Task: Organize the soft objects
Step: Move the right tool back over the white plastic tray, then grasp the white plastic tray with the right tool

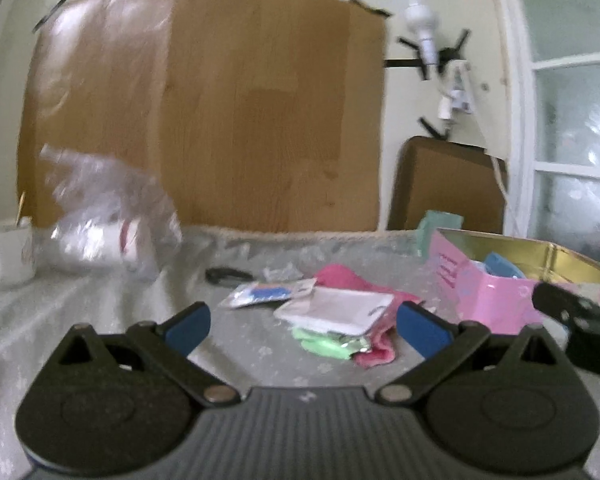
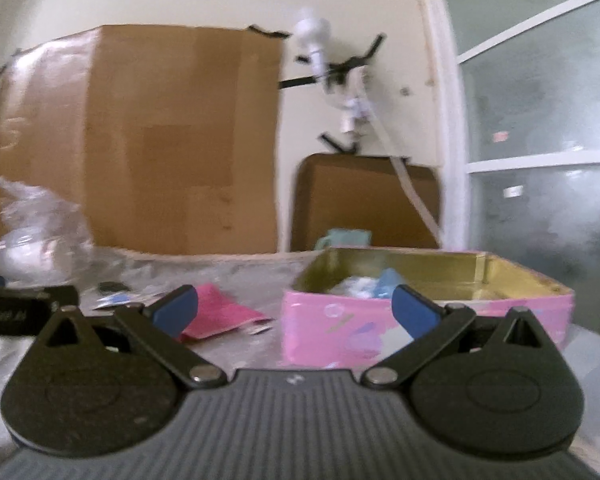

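While both grippers hang empty with their blue pads spread wide, you have a small heap to judge before you reach. Your left gripper point(image 1: 303, 330) faces the pile on the cloth-covered table point(image 1: 100, 320); your right gripper point(image 2: 295, 316) faces the pink tin point(image 2: 420, 320), which stands open with pale and blue soft bits already in it.

The pile lies just ahead of the left gripper, left of the tin and apart from it. A pink cloth point(image 1: 342, 276) sits at the bottom, a green cloth point(image 1: 324, 344) pokes out at the near edge, and a white packet point(image 1: 336, 312) lies flat on top of both. A smaller blue-and-white packet point(image 1: 260, 294) rests just beside them to the left.

Expect the cloths to be light, limp and easy to pinch; they will likely sag and trail when lifted, so take a fold or a bunched edge rather than a flat face. The green one looks the easiest, since its near edge is free. The white packet looks slick and flat, probably thin plastic, so a corner that overhangs the cloths is your best hold; it could slide off if you pull the cloth from under it.

The white packet's long axis runs left to right, tilted slightly, its far-right corner toward the tin. The pink cloth stretches from far left to near right. Blur hides finer detail.
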Tool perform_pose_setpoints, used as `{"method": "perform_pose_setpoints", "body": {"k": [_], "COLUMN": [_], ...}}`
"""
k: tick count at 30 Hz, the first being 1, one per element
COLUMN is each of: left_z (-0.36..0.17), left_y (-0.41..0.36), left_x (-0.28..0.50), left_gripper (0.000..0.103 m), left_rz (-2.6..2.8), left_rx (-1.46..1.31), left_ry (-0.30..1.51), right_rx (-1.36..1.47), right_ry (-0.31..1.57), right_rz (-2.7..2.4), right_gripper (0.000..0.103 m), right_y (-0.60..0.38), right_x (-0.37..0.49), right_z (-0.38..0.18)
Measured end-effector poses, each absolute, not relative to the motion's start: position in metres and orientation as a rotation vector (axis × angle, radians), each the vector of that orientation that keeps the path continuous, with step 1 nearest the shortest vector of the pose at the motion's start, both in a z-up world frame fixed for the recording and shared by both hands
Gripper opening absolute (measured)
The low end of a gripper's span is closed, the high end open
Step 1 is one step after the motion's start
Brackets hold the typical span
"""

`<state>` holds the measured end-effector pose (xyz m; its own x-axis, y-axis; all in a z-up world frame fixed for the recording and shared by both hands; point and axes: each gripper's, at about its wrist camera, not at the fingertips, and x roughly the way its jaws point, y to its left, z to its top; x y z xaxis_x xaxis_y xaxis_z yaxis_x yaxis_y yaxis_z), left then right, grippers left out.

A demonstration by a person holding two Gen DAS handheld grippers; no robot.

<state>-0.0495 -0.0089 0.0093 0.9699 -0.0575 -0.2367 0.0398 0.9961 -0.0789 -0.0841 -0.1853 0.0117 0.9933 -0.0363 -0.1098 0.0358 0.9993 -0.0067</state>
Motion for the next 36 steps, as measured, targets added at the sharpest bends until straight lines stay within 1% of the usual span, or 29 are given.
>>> {"method": "perform_pose_setpoints", "body": {"k": [5, 10, 12, 17, 20, 21, 22, 23, 25, 28, 36], "left_z": [0.008, 0.003, 0.002, 0.003, 0.004, 0.005, 0.005, 0.005, 0.005, 0.005, 0.006], "left_y": [0.022, 0.045, 0.046, 0.042, 0.039, 0.038, 0.038, 0.038, 0.039, 0.04, 0.039], "left_x": [-0.05, -0.045, -0.044, -0.042, -0.04, -0.041, -0.041, -0.04, -0.04, -0.039, -0.039], "left_gripper": [0.103, 0.103, 0.103, 0.103, 0.103, 0.103, 0.103, 0.103, 0.103, 0.103, 0.103], "left_rz": [0.028, 0.068, 0.073, 0.071, 0.067, 0.068, 0.067, 0.065, 0.062, 0.059, 0.012], "left_rx": [-0.225, -0.354, -0.364, -0.327, -0.304, -0.302, -0.301, -0.302, -0.305, -0.305, -0.303], "left_ry": [0.248, 0.279, 0.287, 0.275, 0.272, 0.27, 0.27, 0.272, 0.275, 0.28, 0.309], "right_rx": [-0.002, -0.071, -0.116, -0.113, 0.026, 0.092, 0.157, 0.207, 0.241, 0.265, 0.248], "right_ry": [0.191, 0.224, 0.266, 0.43, 0.565, 0.608, 0.637, 0.649, 0.648, 0.652, 0.685], "right_rz": [0.07, 0.243, 0.294, 0.37, 0.402, 0.416, 0.436, 0.444, 0.461, 0.493, 0.6], "right_gripper": [0.103, 0.076, 0.073, 0.073, 0.072, 0.057, 0.046, 0.043, 0.031, 0.029, 0.03], "right_y": [-0.185, -0.166, -0.151, -0.127, -0.129, -0.133, -0.138, -0.142, -0.147, -0.16, -0.22], "right_x": [-0.068, -0.042, -0.022, 0.041, 0.074, 0.08, 0.08, 0.077, 0.066, 0.038, -0.037], "right_z": [0.011, 0.017, 0.018, 0.014, 0.008, 0.006, 0.004, 0.003, 0.005, 0.009, 0.007]}}
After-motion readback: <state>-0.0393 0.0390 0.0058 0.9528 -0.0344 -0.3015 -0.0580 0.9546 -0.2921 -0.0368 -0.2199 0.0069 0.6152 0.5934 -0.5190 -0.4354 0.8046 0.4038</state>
